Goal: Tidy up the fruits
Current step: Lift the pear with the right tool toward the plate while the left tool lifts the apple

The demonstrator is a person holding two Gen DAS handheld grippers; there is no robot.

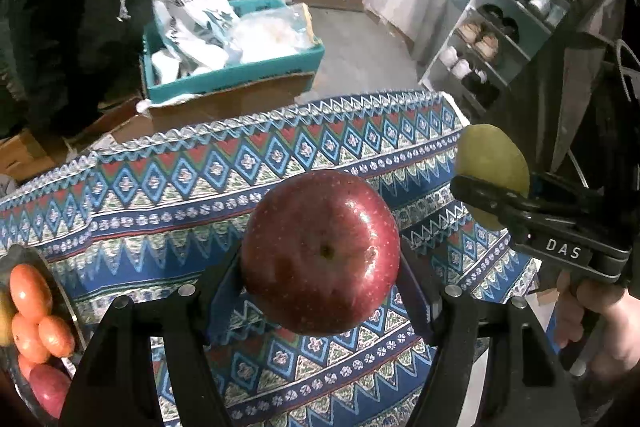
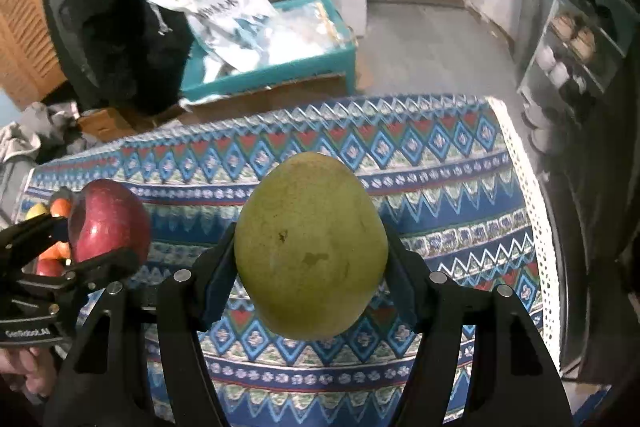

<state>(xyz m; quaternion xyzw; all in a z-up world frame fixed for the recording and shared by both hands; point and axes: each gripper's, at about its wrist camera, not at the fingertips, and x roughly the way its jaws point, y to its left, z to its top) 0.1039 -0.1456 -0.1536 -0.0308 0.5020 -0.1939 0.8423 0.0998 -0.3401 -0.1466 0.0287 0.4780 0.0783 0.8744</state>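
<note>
My left gripper (image 1: 320, 267) is shut on a red apple (image 1: 320, 253) and holds it above the patterned tablecloth (image 1: 200, 179). My right gripper (image 2: 310, 259) is shut on a green pear (image 2: 310, 247), also held above the cloth. Each shows in the other's view: the pear (image 1: 490, 163) at the right, the apple (image 2: 108, 223) at the left. A dark tray (image 1: 24, 259) at the far left edge holds several small orange fruits (image 1: 34, 315) and a red fruit (image 1: 50, 387); it is partly hidden behind the apple in the right wrist view.
Beyond the table's far edge stand a teal box (image 1: 236, 75) stuffed with plastic bags and cardboard boxes (image 1: 224, 103). A shoe rack (image 1: 492, 39) stands at the right. The table's right edge (image 2: 532, 211) has white lace trim.
</note>
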